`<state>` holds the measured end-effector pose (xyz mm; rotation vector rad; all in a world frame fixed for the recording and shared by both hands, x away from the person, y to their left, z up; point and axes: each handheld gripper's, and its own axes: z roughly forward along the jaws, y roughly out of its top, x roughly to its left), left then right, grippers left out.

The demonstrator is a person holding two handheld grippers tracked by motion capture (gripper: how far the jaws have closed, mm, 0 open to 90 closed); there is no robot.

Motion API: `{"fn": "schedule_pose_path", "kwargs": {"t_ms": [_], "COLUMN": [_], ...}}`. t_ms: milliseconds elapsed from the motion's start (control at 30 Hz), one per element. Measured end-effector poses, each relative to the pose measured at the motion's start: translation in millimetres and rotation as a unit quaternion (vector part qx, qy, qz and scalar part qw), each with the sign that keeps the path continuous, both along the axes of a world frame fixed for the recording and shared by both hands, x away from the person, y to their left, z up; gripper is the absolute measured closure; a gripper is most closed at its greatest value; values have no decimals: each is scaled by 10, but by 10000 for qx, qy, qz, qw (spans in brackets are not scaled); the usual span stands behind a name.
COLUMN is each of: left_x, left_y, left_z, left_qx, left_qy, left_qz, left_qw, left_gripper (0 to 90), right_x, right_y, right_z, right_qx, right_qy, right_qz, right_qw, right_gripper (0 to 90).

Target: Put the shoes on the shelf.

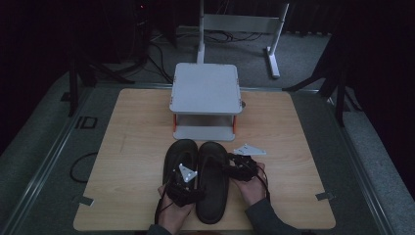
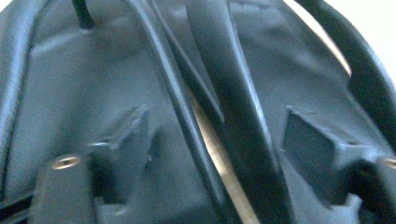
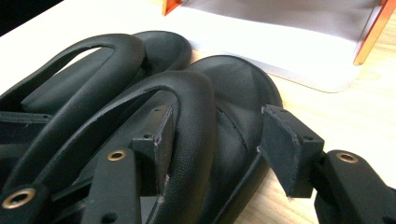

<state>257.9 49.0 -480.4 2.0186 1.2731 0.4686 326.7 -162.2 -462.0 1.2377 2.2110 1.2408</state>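
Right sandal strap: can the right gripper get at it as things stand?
Probably yes: the right gripper already has its jaws open on either side of the right sandal's strap, with nothing between them.

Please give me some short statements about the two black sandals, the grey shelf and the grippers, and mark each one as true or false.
1. The two black sandals lie side by side on the wooden table. True.
2. The sandals stand on top of the grey shelf. False: they lie on the table in front of it.
3. The right gripper has its fingers on either side of a sandal strap. True.
4. The grey shelf has blue posts. False: the posts are orange.
5. The left gripper is over the sandal on the left. True.
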Motion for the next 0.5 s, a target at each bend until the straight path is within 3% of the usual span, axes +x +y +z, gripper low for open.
{"fn": "schedule_pose_path", "kwargs": {"t_ms": [100, 500], "left_x": [-23, -44], "left_y": [12, 3], "left_z": [17, 28], "left_qx": [13, 0], "left_qy": [-110, -84], "left_qz": [-14, 134], "left_qw": [9999, 9999], "left_gripper": [496, 686], "right_x": [-3, -50], "right_y": [4, -2], "right_z": [-1, 52], "right_qx": [-4, 142], "right_qy": [-27, -172], "right_qz": [-2, 138], "right_qw": [10000, 9997], "right_gripper": [447, 439]}}
